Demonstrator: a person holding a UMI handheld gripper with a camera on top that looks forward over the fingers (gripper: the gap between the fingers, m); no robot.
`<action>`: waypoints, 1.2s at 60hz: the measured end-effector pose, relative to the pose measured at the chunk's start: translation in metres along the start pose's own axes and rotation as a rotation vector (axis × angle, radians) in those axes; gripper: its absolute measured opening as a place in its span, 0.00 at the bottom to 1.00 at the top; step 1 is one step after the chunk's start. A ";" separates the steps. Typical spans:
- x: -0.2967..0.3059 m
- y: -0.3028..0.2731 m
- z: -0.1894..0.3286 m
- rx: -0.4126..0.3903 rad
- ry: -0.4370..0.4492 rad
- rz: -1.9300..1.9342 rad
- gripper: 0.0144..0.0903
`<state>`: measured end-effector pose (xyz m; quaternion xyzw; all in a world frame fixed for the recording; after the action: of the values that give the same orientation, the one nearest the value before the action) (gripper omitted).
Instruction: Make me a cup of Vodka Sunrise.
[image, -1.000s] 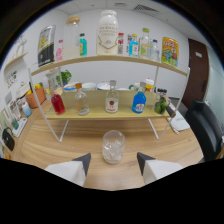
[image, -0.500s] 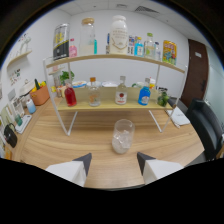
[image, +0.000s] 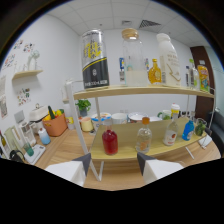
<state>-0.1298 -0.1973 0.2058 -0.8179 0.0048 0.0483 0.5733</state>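
Honestly, our claw (image: 114, 165) hangs released with nothing in it, just short of the red bottle (image: 110, 142) on the shelf (image: 150, 149), so crowding neighbours might topple them.

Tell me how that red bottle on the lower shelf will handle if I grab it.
The red bottle, just beyond the open gripper, looks full, so probably heavy for its size. Its glossy, rounded body may slip. It stands near the shelf front edge, so a push could tip it off.

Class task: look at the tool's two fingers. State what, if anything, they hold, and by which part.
Nothing is held. The tool is open, with bare wooden tabletop in the gap; the round red-liquid bottle stands beyond the fingers on the lower wooden shelf.
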 end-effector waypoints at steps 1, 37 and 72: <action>0.000 -0.002 0.005 0.002 0.001 -0.002 0.94; -0.006 -0.008 0.093 0.011 0.046 -0.083 0.29; 0.027 0.012 0.008 0.023 -0.041 -0.041 0.27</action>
<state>-0.1039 -0.1928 0.1900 -0.8102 -0.0230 0.0534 0.5833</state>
